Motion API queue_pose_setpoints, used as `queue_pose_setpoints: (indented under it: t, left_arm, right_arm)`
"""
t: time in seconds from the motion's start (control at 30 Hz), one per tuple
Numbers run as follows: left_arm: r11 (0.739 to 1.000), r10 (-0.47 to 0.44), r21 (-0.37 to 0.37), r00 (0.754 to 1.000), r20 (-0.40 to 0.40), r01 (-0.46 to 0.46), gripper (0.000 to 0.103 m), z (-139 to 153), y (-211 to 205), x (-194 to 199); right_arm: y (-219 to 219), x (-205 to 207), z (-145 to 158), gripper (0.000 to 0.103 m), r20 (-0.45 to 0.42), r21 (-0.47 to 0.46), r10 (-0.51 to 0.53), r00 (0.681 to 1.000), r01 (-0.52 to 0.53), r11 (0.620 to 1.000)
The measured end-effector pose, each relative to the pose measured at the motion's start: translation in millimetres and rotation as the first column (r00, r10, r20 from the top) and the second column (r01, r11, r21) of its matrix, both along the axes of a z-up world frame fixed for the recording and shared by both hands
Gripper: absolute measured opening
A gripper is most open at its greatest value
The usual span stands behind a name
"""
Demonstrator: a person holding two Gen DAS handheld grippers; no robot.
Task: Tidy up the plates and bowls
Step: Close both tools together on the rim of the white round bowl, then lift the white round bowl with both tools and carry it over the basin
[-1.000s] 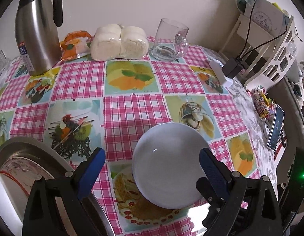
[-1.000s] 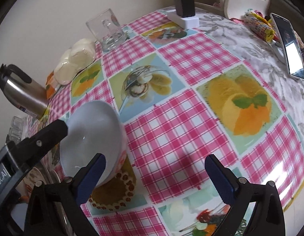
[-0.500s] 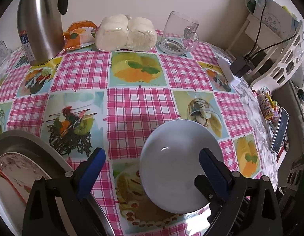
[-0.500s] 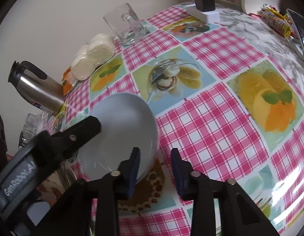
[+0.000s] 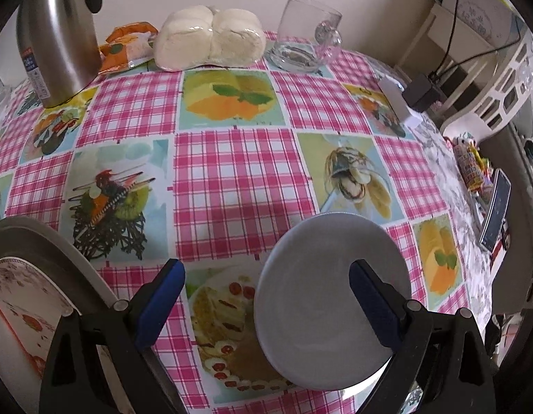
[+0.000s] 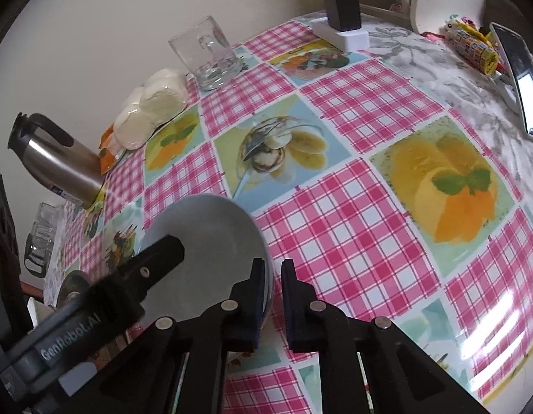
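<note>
A white bowl [image 5: 321, 276] [image 6: 211, 238] stands tilted over the checked tablecloth near the front edge. My right gripper [image 6: 271, 296] is shut on the bowl's near rim, one blue pad inside the wall and one outside. My left gripper [image 5: 266, 305] is open wide. Its right finger [image 5: 373, 307] reaches over the bowl's inside, and its left finger [image 5: 159, 303] hangs over the cloth, apart from the bowl. That left gripper also crosses the bowl in the right wrist view. A metal basin [image 5: 42, 238] at the lower left holds a flower-patterned plate [image 5: 18, 296].
At the back stand a steel thermos [image 5: 56, 34], an orange packet [image 5: 125, 48], bagged white buns [image 5: 207, 41] and a glass mug [image 5: 304, 34]. To the right are a power strip with a charger [image 6: 342, 24], a candy roll [image 6: 473, 48], a phone [image 6: 522, 79] and a white chair [image 5: 491, 79].
My right gripper's jaws have gone from wide open to shut on the bowl's rim. The bowl has tipped up and shifted right in the left wrist view. The left gripper stays open.
</note>
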State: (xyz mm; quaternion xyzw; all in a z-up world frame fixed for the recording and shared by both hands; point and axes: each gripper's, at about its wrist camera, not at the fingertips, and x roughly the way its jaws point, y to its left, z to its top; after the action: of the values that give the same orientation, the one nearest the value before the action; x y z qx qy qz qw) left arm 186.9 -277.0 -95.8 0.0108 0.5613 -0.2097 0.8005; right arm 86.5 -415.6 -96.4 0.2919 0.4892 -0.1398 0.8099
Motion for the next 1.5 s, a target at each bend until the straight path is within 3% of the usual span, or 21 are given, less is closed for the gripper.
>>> queue_pose_setpoints:
  t: [0.37,0.5,0.6,0.73,0.8,1.5]
  left_arm:
    - [0.999,0.007,0.05,1.0,0.006,-0.008,0.093,-3,-1,-4]
    - [0.999,0.011,0.031,1.0,-0.013,-0.01,0.057,-5,1,-3]
    - [0.999,0.02,0.047,1.0,0.004,-0.02,0.043,-5,3,-3]
    - [1.0,0.016,0.024,1.0,-0.001,-0.016,0.035,-4,4,-4]
    - [1.0,0.004,0.009,1.0,-0.012,-0.004,0.026,-6,3,-5]
    - [0.999,-0.025,-0.024,0.999,-0.041,0.024,0.02,-2,-5,-7]
  right_arm:
    - [-3,-1,-9,0.011,-0.024,0.02,-0.017,1.0,0.017,1.0]
    - [-4,-2,-10,0.011,-0.024,0.026,-0.021,0.999,0.021,0.999]
    - [-3,-2,-10,0.011,-0.024,0.028,-0.024,0.999,0.025,0.999]
    - [-3,-2,-12,0.011,-0.026,0.031,-0.028,0.999,0.028,0.999]
    - [-3,-2,-12,0.011,-0.025,0.031,-0.026,0.999,0.027,0.999]
    - [3,2,-13,0.012,-0.055,0.028,-0.007,0.998,0.008,1.0]
